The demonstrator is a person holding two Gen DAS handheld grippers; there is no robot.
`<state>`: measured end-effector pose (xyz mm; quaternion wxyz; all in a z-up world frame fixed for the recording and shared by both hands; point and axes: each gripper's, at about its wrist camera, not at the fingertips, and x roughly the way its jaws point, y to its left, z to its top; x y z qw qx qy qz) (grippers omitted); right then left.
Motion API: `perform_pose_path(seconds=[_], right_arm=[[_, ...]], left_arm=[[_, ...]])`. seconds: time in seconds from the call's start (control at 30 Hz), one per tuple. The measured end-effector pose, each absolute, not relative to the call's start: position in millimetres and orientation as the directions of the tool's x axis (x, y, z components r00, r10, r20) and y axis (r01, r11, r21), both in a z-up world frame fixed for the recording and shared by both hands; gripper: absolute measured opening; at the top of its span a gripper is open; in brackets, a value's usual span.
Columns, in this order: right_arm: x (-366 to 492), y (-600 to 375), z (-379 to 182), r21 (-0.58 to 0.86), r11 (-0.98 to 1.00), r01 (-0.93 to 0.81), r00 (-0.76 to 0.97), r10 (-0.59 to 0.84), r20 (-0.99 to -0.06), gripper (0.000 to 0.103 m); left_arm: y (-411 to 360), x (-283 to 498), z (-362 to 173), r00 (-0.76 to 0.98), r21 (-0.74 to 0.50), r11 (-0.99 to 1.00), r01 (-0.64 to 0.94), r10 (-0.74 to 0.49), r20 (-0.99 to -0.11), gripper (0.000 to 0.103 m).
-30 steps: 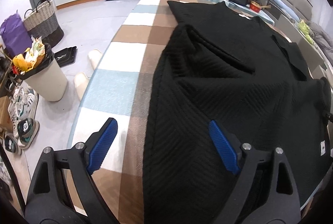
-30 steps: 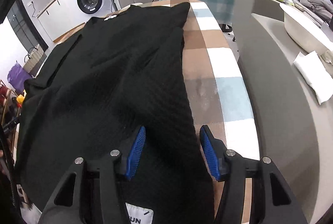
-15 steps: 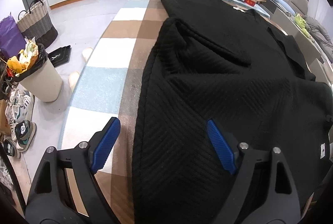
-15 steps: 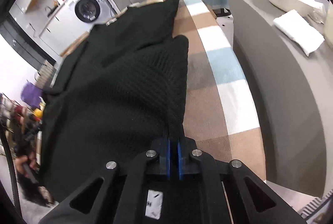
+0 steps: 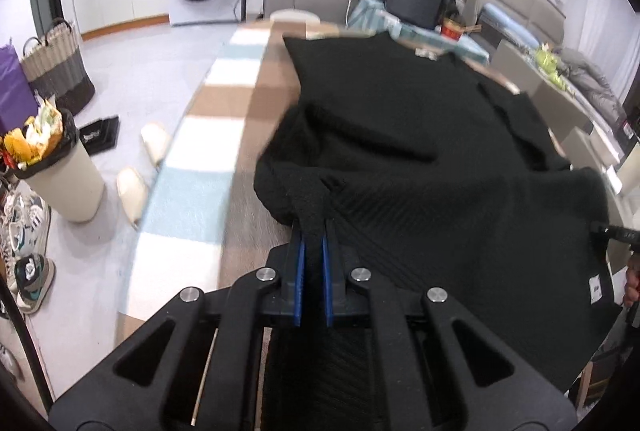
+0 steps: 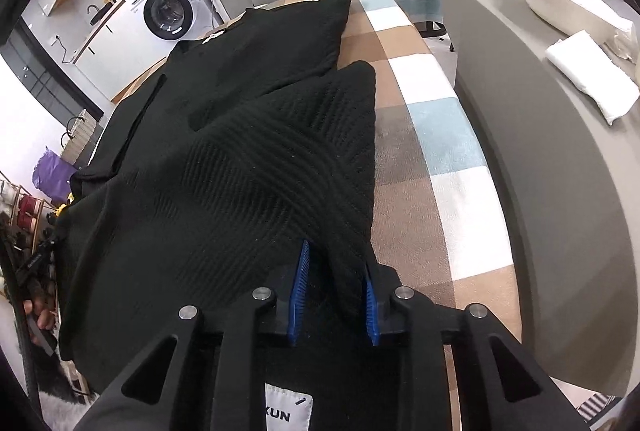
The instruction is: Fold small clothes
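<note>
Over at 9 o'clock my left view catches a cream bin [image 5: 60,183] stuffed with yellow wrappers, plus a woven basket [image 5: 56,71] whose contents I can't make out. My left gripper [image 5: 314,251] is pinched tight on the black sweater [image 5: 420,159] edge. It lies across the checked table [image 5: 208,159], and my right gripper [image 6: 334,279] clamps a bunched fold too.

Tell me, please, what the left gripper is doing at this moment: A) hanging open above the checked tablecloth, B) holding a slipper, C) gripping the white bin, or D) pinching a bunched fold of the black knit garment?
D: in the left wrist view the left gripper has its blue fingers drawn nearly together on a bunched fold of the black knit garment, beside the checked tablecloth.
</note>
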<state>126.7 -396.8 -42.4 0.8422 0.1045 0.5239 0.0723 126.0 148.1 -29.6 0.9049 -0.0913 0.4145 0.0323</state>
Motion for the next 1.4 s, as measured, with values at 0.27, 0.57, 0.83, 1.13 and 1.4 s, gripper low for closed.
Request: perform_pose_path(seconds=[0.27, 0.57, 0.83, 1.13, 1.4], right_arm=[[125.8, -399.7, -10.3, 0.348, 0.937, -0.032, 0.569, 0.303, -0.765, 0.004], [144.3, -401.7, -9.2, 0.359, 0.933, 0.014, 0.623, 0.273, -0.733, 0.004], [172.9, -403.3, -11.4, 0.348, 0.934, 0.076, 0.67, 0.211, -0.712, 0.004], [192.8, -417.4, -29.6, 0.316, 0.938, 0.142, 0.61, 0.169, -0.774, 0.046], [225.6, -399.0, -40.4, 0.331, 0.942, 0.048, 0.582, 0.243, -0.776, 0.041]], left_arm=[[155.2, 132.4, -6.4, 0.698, -0.157, 0.978, -0.139, -0.016, -0.716, 0.005], [162.1, 159.0, -20.8, 0.685, -0.168, 0.975, -0.146, -0.023, -0.728, 0.005], [165.3, 186.7, -26.7, 0.693, -0.164, 0.973, -0.162, -0.006, -0.721, 0.005], [176.0, 199.0, -51.7, 0.637, -0.158, 0.956, -0.247, 0.038, -0.77, 0.057], [173.4, 238.5, -69.1, 0.631, -0.235, 0.95, -0.205, -0.055, -0.774, 0.036]])
